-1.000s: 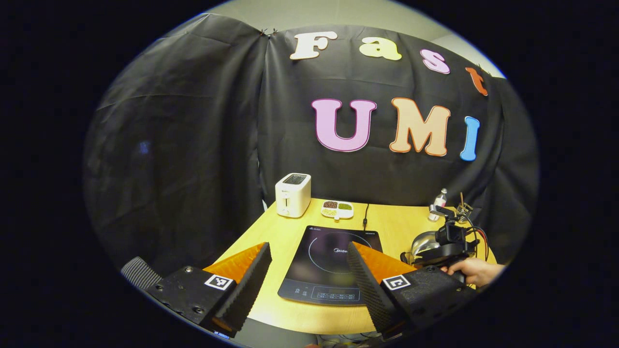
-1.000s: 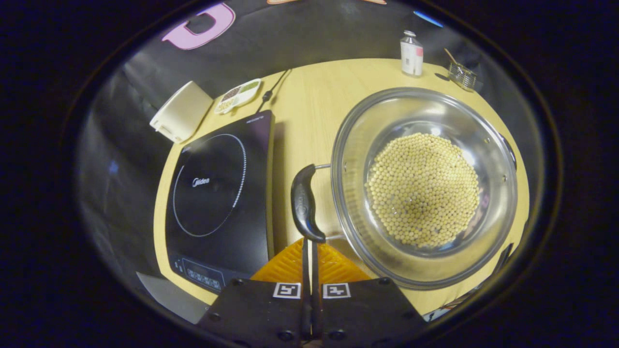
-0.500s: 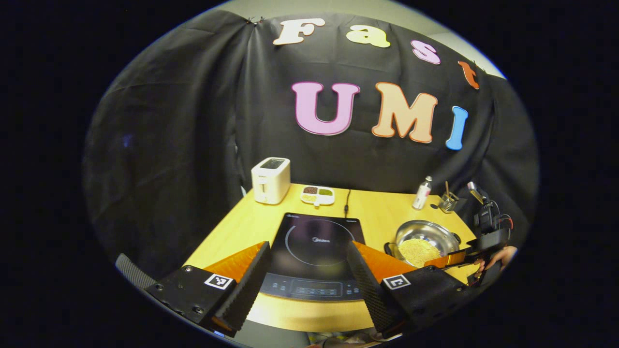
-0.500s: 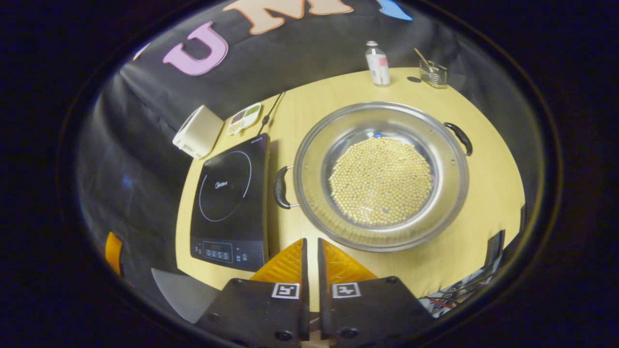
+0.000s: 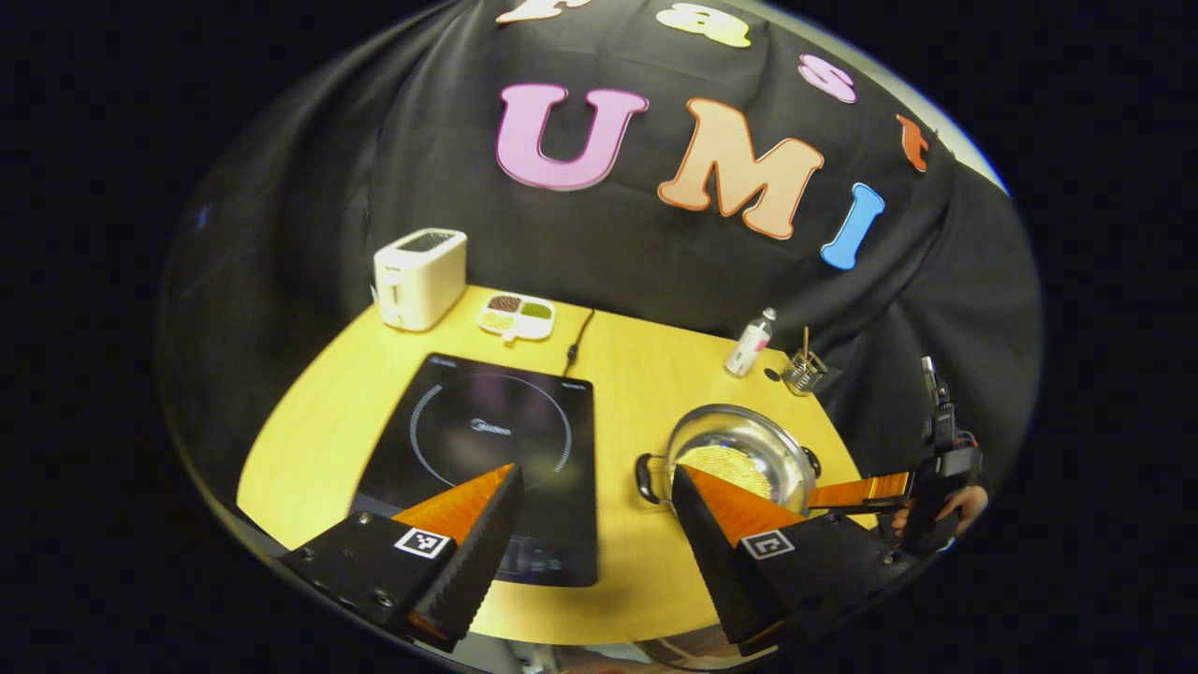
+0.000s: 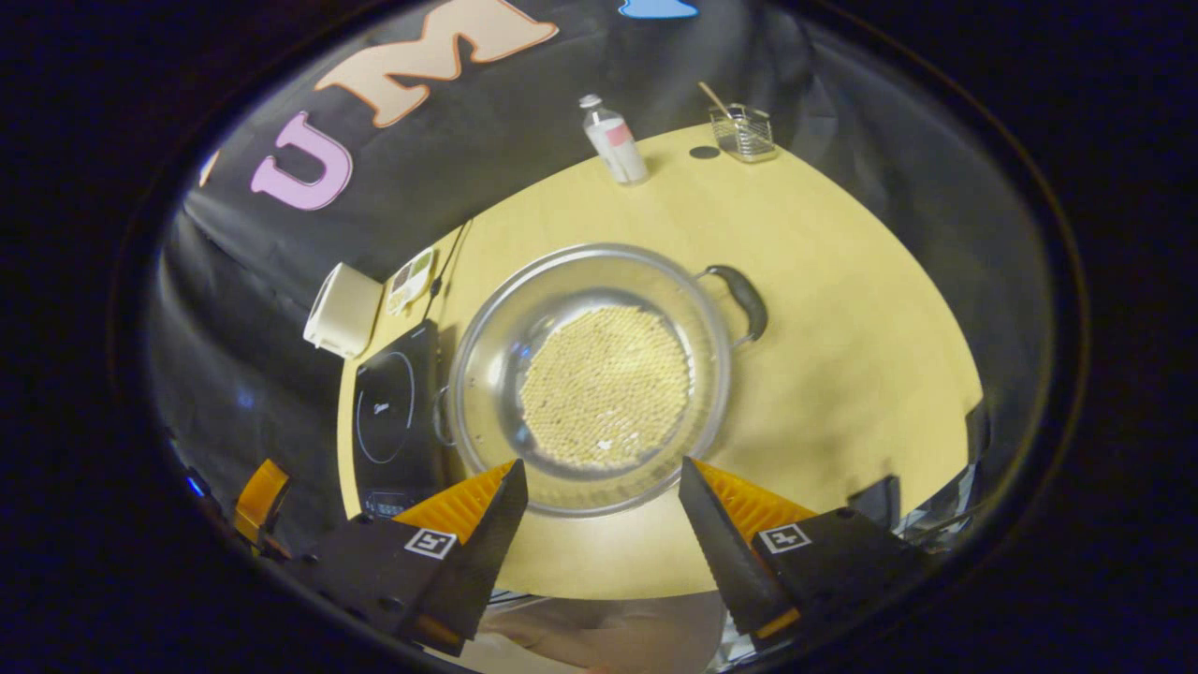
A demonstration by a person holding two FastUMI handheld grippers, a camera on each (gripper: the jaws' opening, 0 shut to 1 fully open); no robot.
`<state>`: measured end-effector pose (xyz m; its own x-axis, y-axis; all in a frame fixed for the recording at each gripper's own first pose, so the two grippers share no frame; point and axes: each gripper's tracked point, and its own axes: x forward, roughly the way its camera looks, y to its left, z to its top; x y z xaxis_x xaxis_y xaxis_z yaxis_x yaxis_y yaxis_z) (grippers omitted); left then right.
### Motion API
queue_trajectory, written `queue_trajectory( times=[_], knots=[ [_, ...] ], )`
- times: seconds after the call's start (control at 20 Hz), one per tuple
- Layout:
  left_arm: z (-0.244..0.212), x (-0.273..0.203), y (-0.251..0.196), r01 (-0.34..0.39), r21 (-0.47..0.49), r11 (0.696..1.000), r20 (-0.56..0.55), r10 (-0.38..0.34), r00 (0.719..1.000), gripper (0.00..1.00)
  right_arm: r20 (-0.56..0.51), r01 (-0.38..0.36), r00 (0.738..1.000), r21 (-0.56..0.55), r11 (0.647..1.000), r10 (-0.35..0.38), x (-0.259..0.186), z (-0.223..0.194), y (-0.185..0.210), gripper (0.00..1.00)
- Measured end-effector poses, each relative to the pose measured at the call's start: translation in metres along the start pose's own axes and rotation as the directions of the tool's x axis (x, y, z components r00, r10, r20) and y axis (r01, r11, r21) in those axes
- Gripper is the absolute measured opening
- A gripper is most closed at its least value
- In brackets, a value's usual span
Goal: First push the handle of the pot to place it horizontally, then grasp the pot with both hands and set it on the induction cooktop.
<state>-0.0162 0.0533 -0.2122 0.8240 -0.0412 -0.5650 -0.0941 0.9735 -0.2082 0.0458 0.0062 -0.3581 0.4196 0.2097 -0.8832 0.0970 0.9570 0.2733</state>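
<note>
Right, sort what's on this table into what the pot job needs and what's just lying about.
Needed for the job:
- pot with its two side handles
- induction cooktop
- left gripper, open
- right gripper, open

Just lying about:
- toaster
- divided dish of grains
- small bottle
- glass holder with a stick

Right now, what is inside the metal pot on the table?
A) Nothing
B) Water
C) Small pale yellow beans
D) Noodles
C: in the right gripper view the pot holds a layer of small pale yellow beans across its bottom.
</note>
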Motion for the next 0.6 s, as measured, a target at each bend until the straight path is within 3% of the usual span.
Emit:
queue_trajectory(
  times=[0.05,0.1,0.2,0.25,0.3,0.35,0.6],
  knots=[
    [-0.005,0.01,-0.009,0.01,-0.022,1.0,-0.024,-0.011,1.0,0.97,-0.009,-0.003,1.0,0.002,1.0,0.003,0.002,0.011,-0.009,1.0],
    [-0.01,0.02,-0.017,0.014,-0.043,0.999,-0.055,-0.016,0.998,0.97,-0.02,-0.008,1.0,0.006,1.0,0.008,0.005,0.022,-0.019,0.94],
    [-0.026,0.04,-0.027,0.008,-0.076,0.997,-0.123,-0.017,0.992,0.97,-0.039,-0.014,0.999,0.01,1.0,0.014,0.016,0.043,-0.038,0.94],
    [-0.034,0.052,-0.032,0.002,-0.096,0.995,-0.163,-0.017,0.987,0.97,-0.049,-0.013,0.999,0.009,1.0,0.014,0.023,0.052,-0.047,1.0],
    [-0.039,0.062,-0.035,-0.004,-0.116,0.993,-0.193,-0.019,0.981,0.98,-0.06,-0.018,0.998,0.008,1.0,0.019,0.03,0.059,-0.054,0.94],
    [-0.045,0.073,-0.038,-0.015,-0.135,0.991,-0.222,-0.016,0.975,0.98,-0.074,-0.027,0.997,0.009,1.0,0.027,0.037,0.066,-0.059,0.94],
    [-0.06,0.123,-0.037,-0.063,-0.156,0.986,-0.327,0.009,0.945,0.98,-0.193,-0.111,0.975,0.002,0.994,0.109,0.077,0.075,-0.069,0.94]
  ],
)
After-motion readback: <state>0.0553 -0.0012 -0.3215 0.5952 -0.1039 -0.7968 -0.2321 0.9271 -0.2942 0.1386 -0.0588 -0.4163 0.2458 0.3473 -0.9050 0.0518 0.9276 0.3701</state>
